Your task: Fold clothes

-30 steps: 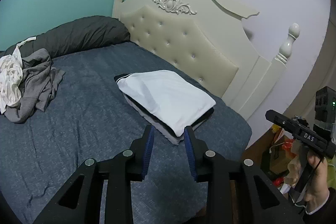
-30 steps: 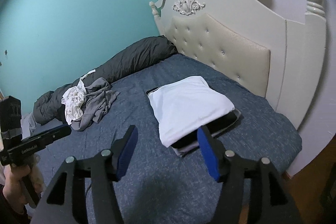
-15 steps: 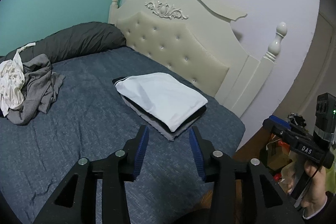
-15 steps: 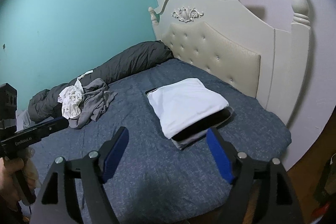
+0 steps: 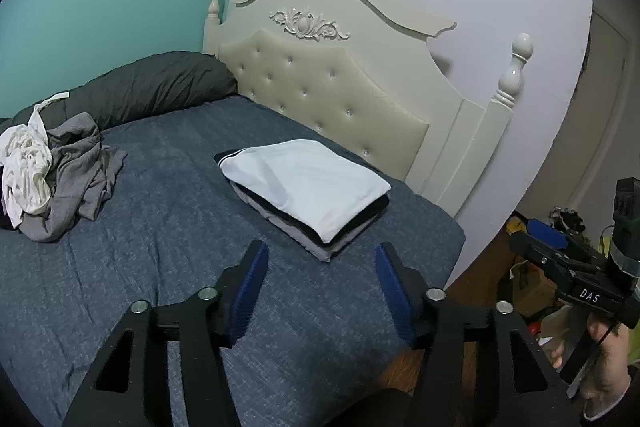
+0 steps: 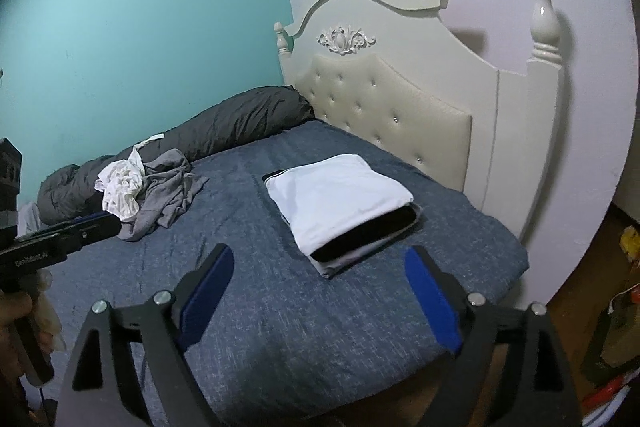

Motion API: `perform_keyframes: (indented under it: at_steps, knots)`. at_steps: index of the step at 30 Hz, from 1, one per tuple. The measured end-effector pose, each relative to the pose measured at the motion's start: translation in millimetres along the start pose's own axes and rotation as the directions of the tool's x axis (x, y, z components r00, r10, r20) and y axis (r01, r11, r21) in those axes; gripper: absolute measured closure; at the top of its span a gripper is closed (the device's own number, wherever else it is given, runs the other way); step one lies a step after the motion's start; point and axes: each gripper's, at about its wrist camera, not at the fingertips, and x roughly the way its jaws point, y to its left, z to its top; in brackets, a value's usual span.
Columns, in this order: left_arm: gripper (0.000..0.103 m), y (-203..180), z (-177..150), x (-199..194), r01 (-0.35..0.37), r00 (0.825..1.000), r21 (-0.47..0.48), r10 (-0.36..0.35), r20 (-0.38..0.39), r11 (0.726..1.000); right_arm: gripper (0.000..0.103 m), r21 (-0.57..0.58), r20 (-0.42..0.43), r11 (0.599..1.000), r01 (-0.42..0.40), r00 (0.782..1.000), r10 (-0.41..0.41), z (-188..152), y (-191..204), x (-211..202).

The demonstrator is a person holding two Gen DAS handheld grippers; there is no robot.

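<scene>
Jaws: left gripper (image 5: 320, 281) and right gripper (image 6: 318, 293) both opening, empty.
Next: reach the crumpled pile (image 5: 52, 171); leave the folded stack (image 5: 308, 187) alone.

bed (image 5: 168, 267) with blue-grey cover.
on it: folded stack (image 5: 308, 187), white on top; crumpled clothes heap (image 5: 60, 167); dark rolled duvet (image 5: 152, 87) at far edge.

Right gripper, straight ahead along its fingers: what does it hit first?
Probably the blue bedspread just short of the folded stack; depth is unclear. The right gripper is empty, jaws opening.
</scene>
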Motion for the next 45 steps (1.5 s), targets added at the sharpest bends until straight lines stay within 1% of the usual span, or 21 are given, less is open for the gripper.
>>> perform_keyframes:
  at_steps: [3,4,6,10,11,14,15,22,25,30,34,37,40,45]
  knots:
    - [0.035,-2.7,-4.5,-2.6,-0.007,1.0,0.009,0.007,0.003,1.0,0.012,0.0,-0.002,1.0,0.002,1.0,-0.002,-4.7,2.4,-4.3]
    - [0.034,-3.6,-5.9,-3.6,-0.006,1.0,0.011,0.006,0.003,1.0,0.011,0.001,-0.002,1.0,0.004,1.0,-0.004,-6.2,2.9,-5.8]
    - [0.026,-5.1,-8.3,-5.7,-0.011,1.0,0.017,0.011,0.007,1.0,0.008,0.001,-0.003,1.0,0.009,1.0,-0.009,-8.4,4.4,-7.8]
    - [0.015,-7.2,-11.9,-9.9,-0.027,1.0,0.025,0.027,0.016,0.999,0.008,0.003,0.0,1.0,0.011,1.0,-0.011,-12.0,6.6,-12.6]
    - [0.01,-7.2,-12.8,-11.2,-0.029,0.999,0.021,0.028,0.017,0.999,0.008,0.005,0.001,1.0,0.012,1.0,-0.012,-12.4,6.7,-13.5]
    - [0.004,-8.7,-14.9,-14.5,-0.036,0.999,0.02,0.035,0.022,0.999,0.008,0.01,0.005,1.0,0.013,1.0,-0.013,-13.6,7.8,-16.6]
    - [0.001,-9.2,-15.6,-15.6,-0.038,0.999,0.02,0.038,0.024,0.999,0.008,0.012,0.007,1.0,0.013,1.0,-0.013,-14.6,8.3,-17.9]
    - [0.0,-13.5,-21.1,-24.8,-0.067,0.997,0.027,0.065,0.052,0.997,0.007,0.027,0.011,1.0,0.013,1.0,-0.013,-20.8,9.9,-23.6]
    - [0.0,-14.5,-23.3,-26.5,-0.06,0.997,0.029,0.059,0.047,0.998,0.007,0.028,0.012,1.0,0.008,1.0,-0.009,-23.0,10.9,-25.1]
    - [0.0,-19.2,-28.1,-27.9,-0.074,0.996,0.052,0.072,0.045,0.996,0.007,0.022,0.022,1.0,0.014,1.0,-0.014,-25.0,13.9,-29.3]
    - [0.0,-21.9,-32.6,-27.9,-0.096,0.994,0.048,0.093,0.048,0.994,0.007,0.012,0.027,1.0,0.018,0.999,-0.019,-25.8,16.5,-30.4]
    - [0.0,-25.7,-35.5,-27.3,-0.126,0.991,0.071,0.122,0.057,0.989,0.007,0.007,0.032,1.0,0.023,0.999,-0.023,-27.2,17.5,-32.4]
    - [0.0,-28.7,-37.9,-27.1,-0.14,0.989,0.083,0.135,0.062,0.987,0.007,0.002,0.033,1.0,0.026,0.999,-0.026,-28.0,18.4,-32.6]
    - [0.0,-29.4,-37.0,-28.8,-0.134,0.989,0.069,0.13,0.065,0.989,0.007,0.002,0.033,1.0,0.026,0.999,-0.026,-28.0,17.4,-33.5]
